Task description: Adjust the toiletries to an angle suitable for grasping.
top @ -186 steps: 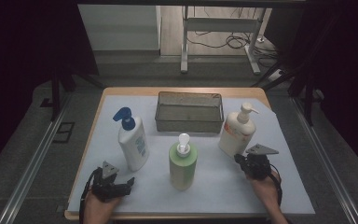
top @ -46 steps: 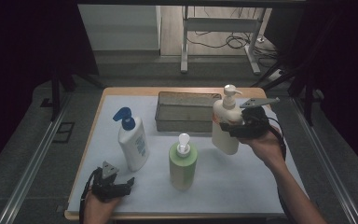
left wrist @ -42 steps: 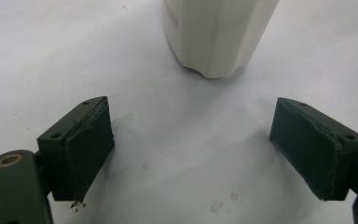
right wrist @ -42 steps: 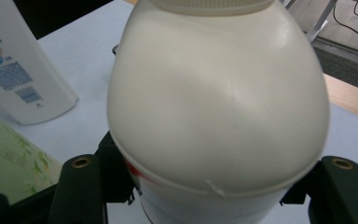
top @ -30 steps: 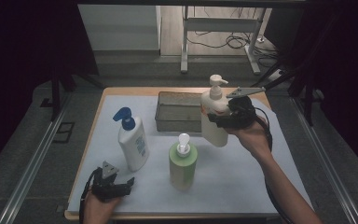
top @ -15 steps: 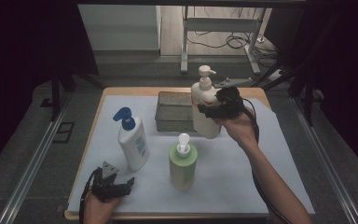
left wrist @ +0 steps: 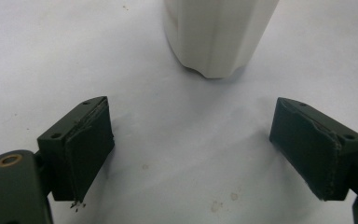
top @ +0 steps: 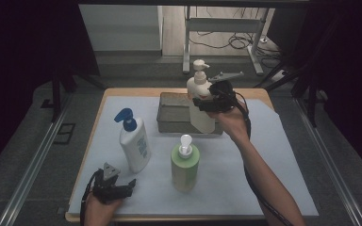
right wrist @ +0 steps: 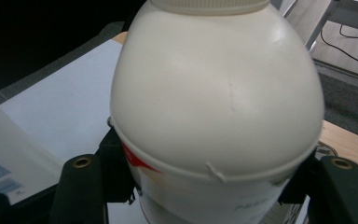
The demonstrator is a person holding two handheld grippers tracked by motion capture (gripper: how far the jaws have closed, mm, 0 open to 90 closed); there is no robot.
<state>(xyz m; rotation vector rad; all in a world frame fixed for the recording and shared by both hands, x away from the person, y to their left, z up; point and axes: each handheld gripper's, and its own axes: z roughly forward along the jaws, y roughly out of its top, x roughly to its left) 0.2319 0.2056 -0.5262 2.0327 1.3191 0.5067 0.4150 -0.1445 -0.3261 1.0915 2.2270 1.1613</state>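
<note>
My right gripper [top: 206,104] is shut on a cream pump bottle [top: 199,96], holding it in the air above the right part of a grey metal tray [top: 174,113] at the back of the table. In the right gripper view the cream bottle [right wrist: 216,107] sits between both jaws, which press its sides. My left gripper [top: 121,189] rests open at the table's front left corner; in its own view the jaws stand wide apart over the white sheet, with the base of a white bottle [left wrist: 216,35] just beyond them.
A white bottle with a blue pump [top: 134,143] stands left of centre. A green bottle with a white pump [top: 185,165] stands in the middle front. The white sheet [top: 273,155] covers the wooden table. Table legs and cables lie beyond the far edge.
My right gripper has carried the cream bottle from the table's right side up and leftward to a spot over the tray. The left gripper has stayed put.
</note>
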